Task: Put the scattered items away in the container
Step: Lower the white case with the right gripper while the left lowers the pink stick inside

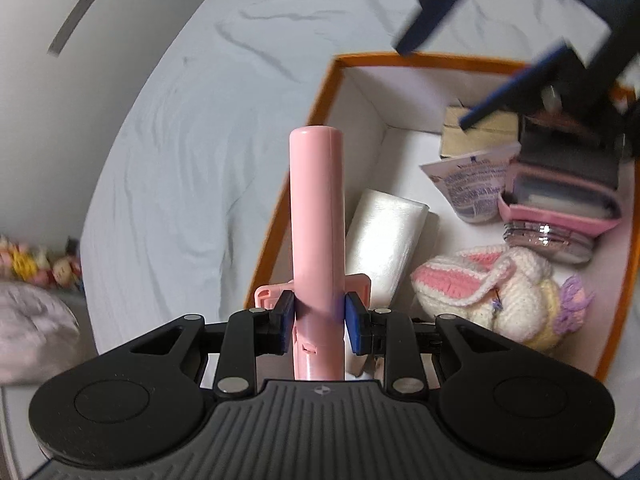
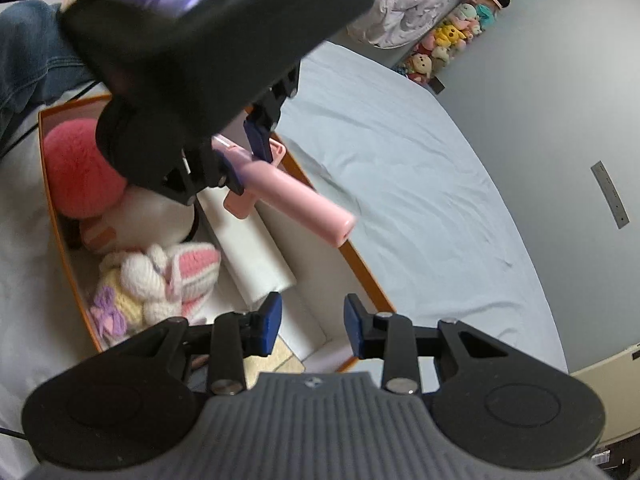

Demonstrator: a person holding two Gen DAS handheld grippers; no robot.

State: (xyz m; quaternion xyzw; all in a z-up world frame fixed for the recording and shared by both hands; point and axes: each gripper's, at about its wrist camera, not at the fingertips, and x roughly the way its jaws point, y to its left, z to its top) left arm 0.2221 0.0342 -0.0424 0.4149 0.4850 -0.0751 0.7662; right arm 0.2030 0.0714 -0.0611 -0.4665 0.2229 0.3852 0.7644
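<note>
My left gripper (image 1: 318,320) is shut on a pink stick-shaped handle (image 1: 316,208), which points forward over the left rim of the orange box (image 1: 420,58). In the right wrist view the same left gripper (image 2: 246,160) holds the pink handle (image 2: 304,204) slanting above the box edge (image 2: 360,264). My right gripper (image 2: 312,324) is open with nothing between its fingers, above the box's near corner. It also shows blurred over the far side of the box, right gripper (image 1: 432,86). Inside lie a crocheted bunny (image 1: 492,288), a white packet (image 1: 384,240), a cream tube (image 1: 472,184) and a pink pouch (image 1: 560,200).
The box sits on a bed with a pale blue sheet (image 2: 400,168). A pink pompom plush (image 2: 80,168) fills one end of the box. Soft toys (image 2: 448,40) line the wall beside a bundled blanket (image 2: 412,4). A person's jeans leg (image 2: 28,48) is behind the box.
</note>
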